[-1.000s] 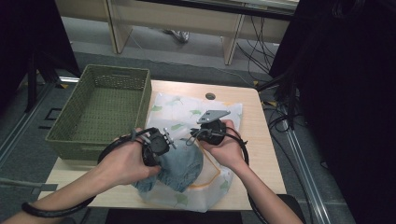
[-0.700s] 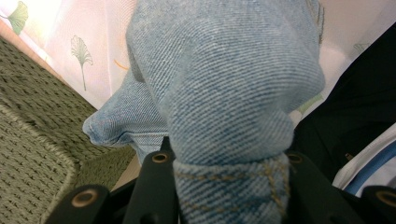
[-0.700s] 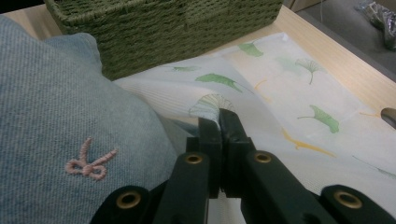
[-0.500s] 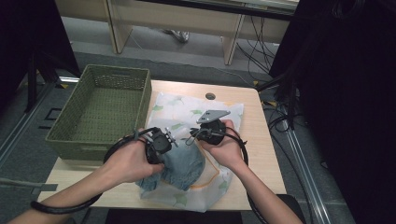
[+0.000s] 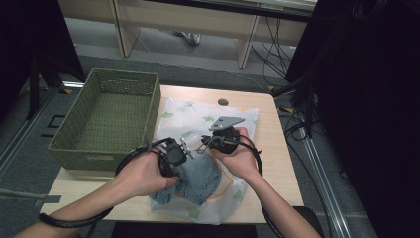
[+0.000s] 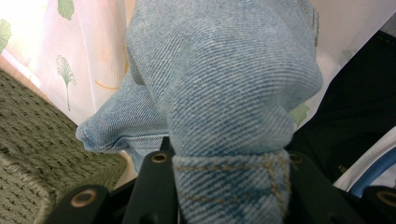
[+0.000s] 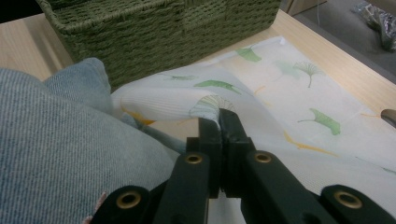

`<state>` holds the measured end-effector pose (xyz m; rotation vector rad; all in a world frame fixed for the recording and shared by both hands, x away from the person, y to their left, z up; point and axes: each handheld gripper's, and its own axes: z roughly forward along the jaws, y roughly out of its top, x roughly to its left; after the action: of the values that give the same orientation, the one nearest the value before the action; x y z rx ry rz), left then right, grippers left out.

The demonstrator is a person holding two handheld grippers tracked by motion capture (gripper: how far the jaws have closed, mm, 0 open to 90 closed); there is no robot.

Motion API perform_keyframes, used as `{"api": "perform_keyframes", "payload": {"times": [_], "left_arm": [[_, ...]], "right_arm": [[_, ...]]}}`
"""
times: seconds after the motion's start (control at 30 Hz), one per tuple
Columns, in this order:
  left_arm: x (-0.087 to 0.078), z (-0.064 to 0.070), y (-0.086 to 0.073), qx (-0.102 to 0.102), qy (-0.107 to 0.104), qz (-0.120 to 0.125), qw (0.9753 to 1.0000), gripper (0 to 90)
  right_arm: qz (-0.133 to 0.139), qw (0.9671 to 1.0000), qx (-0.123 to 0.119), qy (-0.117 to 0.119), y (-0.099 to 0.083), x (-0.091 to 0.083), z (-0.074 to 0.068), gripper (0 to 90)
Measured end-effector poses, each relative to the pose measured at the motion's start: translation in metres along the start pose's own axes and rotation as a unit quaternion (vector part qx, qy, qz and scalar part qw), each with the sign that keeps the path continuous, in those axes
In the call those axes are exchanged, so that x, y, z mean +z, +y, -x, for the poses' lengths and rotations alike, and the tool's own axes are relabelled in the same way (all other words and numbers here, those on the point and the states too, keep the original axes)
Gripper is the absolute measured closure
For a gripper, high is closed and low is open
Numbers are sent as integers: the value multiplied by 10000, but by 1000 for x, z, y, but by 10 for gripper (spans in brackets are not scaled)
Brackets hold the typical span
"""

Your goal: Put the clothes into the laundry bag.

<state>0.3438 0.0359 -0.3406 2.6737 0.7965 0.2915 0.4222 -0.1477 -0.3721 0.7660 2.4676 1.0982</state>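
Denim (image 6: 224, 93) is bunched in a soft mound at the near middle of the table (image 5: 277, 148), on top of a thin white cloth (image 5: 198, 119) printed with green leaves. It is judged limp and fairly heavy for fabric — it will sag and drape from any single pinch, yet the coarse weave should not slip between jaws. A stitched hem or seam is judged the best place to be taken, and exactly such a seam is seen clamped in the left gripper (image 6: 229, 186), with the rest of the garment ballooning above it. The right gripper (image 7: 219, 122) is pressed closed on a raised fold of the printed cloth, just beside the denim; that cloth is judged far lighter and likely to lift or slide with little pull. To the left of both fabrics stands a green woven basket (image 5: 106, 148), touching the cloth's edge — near enough for a short carry.
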Motion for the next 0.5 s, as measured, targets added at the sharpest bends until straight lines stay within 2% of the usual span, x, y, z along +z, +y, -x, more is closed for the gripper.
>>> {"api": "perform_keyframes", "payload": {"times": [0.17, 0.23, 0.3, 0.37, 0.5], "left_arm": [[2, -2, 2, -110, -101, 34, 9999, 695], [6, -4, 2, -228, -81, 90, 9997, 695], [7, -5, 3, -244, -82, 69, 9996, 694], [9, -7, 3, -292, -40, 36, 9996, 694], [11, -11, 4, -374, 82, 79, 9992, 695]], "right_arm": [[23, 10000, 29, -10, 0, -1, -2, 900], [16, 10000, 31, 4, 0, -1, -3, 900], [12, 10000, 49, 0, 0, -1, -3, 900], [28, 10000, -9, 9, 1, 0, -3, 900], [38, 10000, 42, 36, 1, 0, -4, 900]]}}
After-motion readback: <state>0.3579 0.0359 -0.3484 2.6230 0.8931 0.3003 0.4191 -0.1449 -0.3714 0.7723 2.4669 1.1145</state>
